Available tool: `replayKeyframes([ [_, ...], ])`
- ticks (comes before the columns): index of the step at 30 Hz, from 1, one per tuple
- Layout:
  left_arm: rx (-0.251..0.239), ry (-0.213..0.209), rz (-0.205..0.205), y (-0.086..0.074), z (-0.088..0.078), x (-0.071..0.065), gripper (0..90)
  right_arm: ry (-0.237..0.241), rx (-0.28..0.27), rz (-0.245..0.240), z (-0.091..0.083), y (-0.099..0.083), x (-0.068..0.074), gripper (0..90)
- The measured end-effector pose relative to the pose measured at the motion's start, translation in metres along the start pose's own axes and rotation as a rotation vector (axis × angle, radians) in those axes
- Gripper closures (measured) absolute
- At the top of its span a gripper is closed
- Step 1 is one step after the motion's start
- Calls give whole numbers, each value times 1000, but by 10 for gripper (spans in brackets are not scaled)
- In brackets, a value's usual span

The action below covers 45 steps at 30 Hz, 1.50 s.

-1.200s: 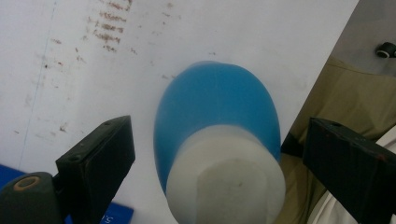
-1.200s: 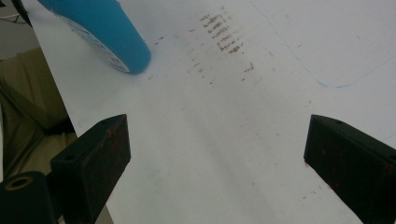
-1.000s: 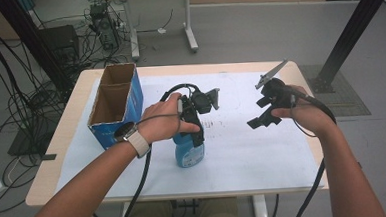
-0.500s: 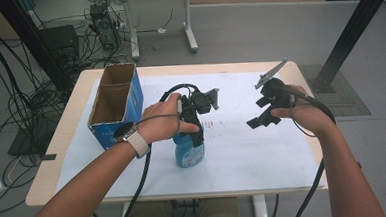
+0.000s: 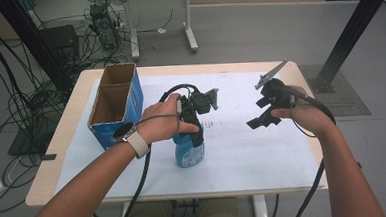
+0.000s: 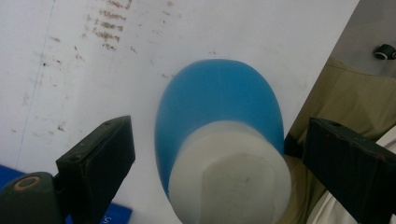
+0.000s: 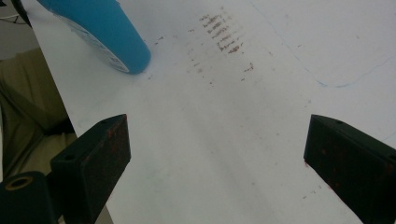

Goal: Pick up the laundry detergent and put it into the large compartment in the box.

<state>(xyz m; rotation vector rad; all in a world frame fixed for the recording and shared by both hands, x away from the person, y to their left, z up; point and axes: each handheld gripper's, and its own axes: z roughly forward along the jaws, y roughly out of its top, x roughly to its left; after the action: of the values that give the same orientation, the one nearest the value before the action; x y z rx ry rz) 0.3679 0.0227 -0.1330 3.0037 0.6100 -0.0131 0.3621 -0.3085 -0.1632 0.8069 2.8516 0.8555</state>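
**Left tongs straddle the blue bottle, right tongs hang apart over the sheet**

Your left tongs [image 5: 196,133] point down over the blue bottle [image 5: 187,150], which stands upright on the white sheet [image 5: 263,150] near the front edge of the table [image 5: 75,94]. In the left gripper view the bottle's white cap [image 6: 231,175] sits between the two black jaws, nearer the right jaw than the left. A strip of sheet shows between the left jaw and the cap, so that pad is off it; on the right side the gap is narrow and dark, and you cannot tell from here whether that pad touches. The jaws stand wide, not clamped on the bottle.

Your right tongs [image 5: 261,116] are held above the sheet, well apart from the bottle and off to its right in the high view. In the right gripper view their jaws are spread wide with nothing but bare sheet between them. The bottle's base shows far ahead and to the left of the left jaw there, and a patch of faint brown marks [image 7: 224,39] lies ahead between the jaws.

To the left of your left tongs, beyond your wrist and its watch [image 5: 130,137], an open cardboard box [image 5: 114,105] with blue sides stands on the table, near the bottle but not touching it.
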Motion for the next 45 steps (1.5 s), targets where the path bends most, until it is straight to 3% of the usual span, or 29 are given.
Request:
replayKeyframes([
  [45, -7, -6, -9, -2, 3, 2, 97, -4, 3, 4, 0, 0, -1, 70],
])
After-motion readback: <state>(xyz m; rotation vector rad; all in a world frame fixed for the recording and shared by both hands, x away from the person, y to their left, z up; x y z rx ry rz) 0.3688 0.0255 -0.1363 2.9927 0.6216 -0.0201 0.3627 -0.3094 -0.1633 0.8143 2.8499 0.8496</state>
